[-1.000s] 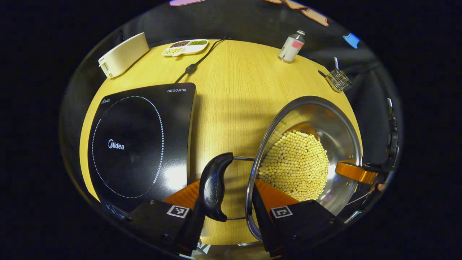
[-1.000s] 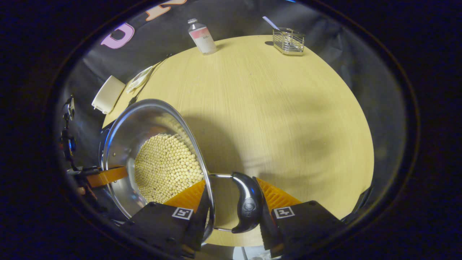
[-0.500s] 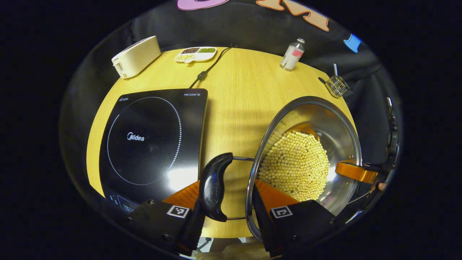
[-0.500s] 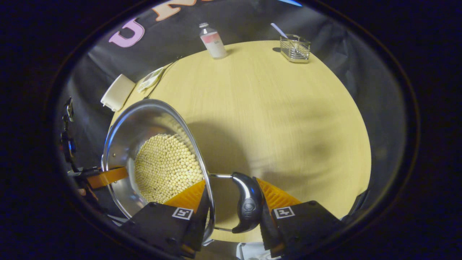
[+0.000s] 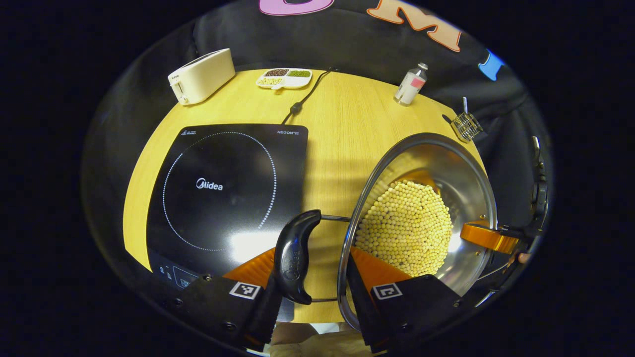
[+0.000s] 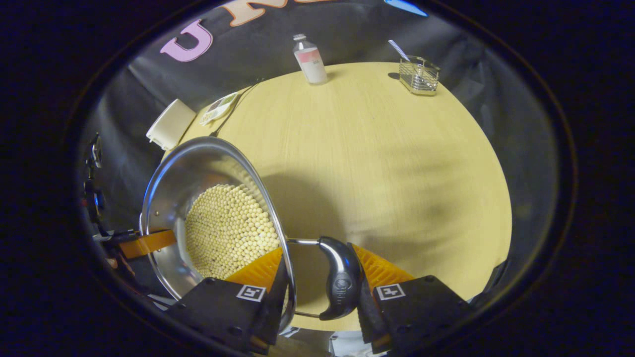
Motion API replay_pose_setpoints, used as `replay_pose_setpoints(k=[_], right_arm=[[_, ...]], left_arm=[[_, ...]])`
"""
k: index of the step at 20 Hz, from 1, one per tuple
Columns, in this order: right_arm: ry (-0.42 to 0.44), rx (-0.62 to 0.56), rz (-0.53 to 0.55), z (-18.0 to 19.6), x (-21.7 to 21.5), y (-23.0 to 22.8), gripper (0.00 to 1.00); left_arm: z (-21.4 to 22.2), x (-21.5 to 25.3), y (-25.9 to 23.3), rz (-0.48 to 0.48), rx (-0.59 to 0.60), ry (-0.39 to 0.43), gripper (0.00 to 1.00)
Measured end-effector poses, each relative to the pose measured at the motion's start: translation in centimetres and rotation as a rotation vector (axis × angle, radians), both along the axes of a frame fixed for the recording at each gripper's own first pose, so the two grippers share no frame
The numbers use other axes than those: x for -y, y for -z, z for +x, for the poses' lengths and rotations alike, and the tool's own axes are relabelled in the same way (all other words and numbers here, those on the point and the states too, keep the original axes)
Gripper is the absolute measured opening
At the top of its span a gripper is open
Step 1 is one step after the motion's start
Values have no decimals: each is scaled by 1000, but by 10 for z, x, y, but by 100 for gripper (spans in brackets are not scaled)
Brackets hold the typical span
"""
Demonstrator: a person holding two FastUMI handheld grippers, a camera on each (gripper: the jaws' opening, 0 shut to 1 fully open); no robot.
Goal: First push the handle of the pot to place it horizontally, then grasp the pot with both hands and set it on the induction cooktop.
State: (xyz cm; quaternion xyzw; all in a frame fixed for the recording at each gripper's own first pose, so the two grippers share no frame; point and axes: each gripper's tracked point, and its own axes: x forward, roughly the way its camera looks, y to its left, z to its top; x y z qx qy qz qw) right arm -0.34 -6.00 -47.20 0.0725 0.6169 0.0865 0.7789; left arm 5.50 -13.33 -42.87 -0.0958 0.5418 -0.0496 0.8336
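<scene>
A steel pot (image 5: 461, 173) full of pale round beans (image 5: 404, 228) hangs above the wooden table (image 5: 342, 124), right of the black induction cooktop (image 5: 223, 188). My left gripper (image 5: 310, 267) is shut across the pot's black side handle (image 5: 293, 258) and the rim, one finger outside the handle, the other inside the pot wall. On the opposite side, my right gripper (image 6: 317, 270) is shut the same way on the other black handle (image 6: 340, 277) of the pot (image 6: 183, 173). Each view shows the other gripper's finger at the pot's far rim.
At the table's back edge stand a cream toaster (image 5: 201, 75), a divided dish of grains (image 5: 284, 78), a small bottle (image 5: 411, 85) and a wire basket (image 5: 466, 125). The cooktop's cord (image 5: 302, 101) runs back to the wall.
Both grippers have carried the pot up and towards the cooktop: the table has dropped away and the cooktop has slid nearer the pot in the left gripper view. Both grips are unchanged.
</scene>
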Motion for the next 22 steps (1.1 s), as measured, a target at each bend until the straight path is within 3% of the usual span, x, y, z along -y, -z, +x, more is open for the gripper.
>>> replay_pose_setpoints(k=[1, 3, 4, 6, 7, 8, 11, 12, 15, 16, 21, 22], right_arm=[[9, 3, -1, -1, -7, -2, 61], [38, 8, -6, -1, -22, -7, 66], [51, 9, -11, -1, -32, -9, 61], [71, 13, -21, -3, -53, -14, 61], [82, 12, -24, -3, -65, -15, 66], [93, 11, -26, -4, -77, -15, 61], [119, 8, -32, -7, -113, -16, 61], [125, 6, -33, -8, -124, -17, 66], [135, 4, -36, -9, -157, -15, 66], [134, 1, -36, -10, -167, -15, 61], [123, -10, -36, -6, -211, -9, 66], [120, -11, -37, -5, -218, -8, 61]], left_arm=[[3, -2, -2, 0, 7, 12, 67], [7, -7, -7, -4, 18, 41, 70], [10, -10, -9, -7, 18, 51, 70], [16, -14, -10, -13, 14, 67, 68], [20, -16, -11, -14, 15, 78, 70], [19, -14, -9, -15, 15, 87, 67], [27, -11, -10, -15, 13, 111, 70], [28, -9, -8, -16, 11, 116, 70], [28, -6, -6, -15, 4, 124, 68], [29, -5, -6, -13, 2, 126, 68], [25, -1, -7, -13, -10, 114, 68], [26, -7, -8, -15, -14, 109, 68]])
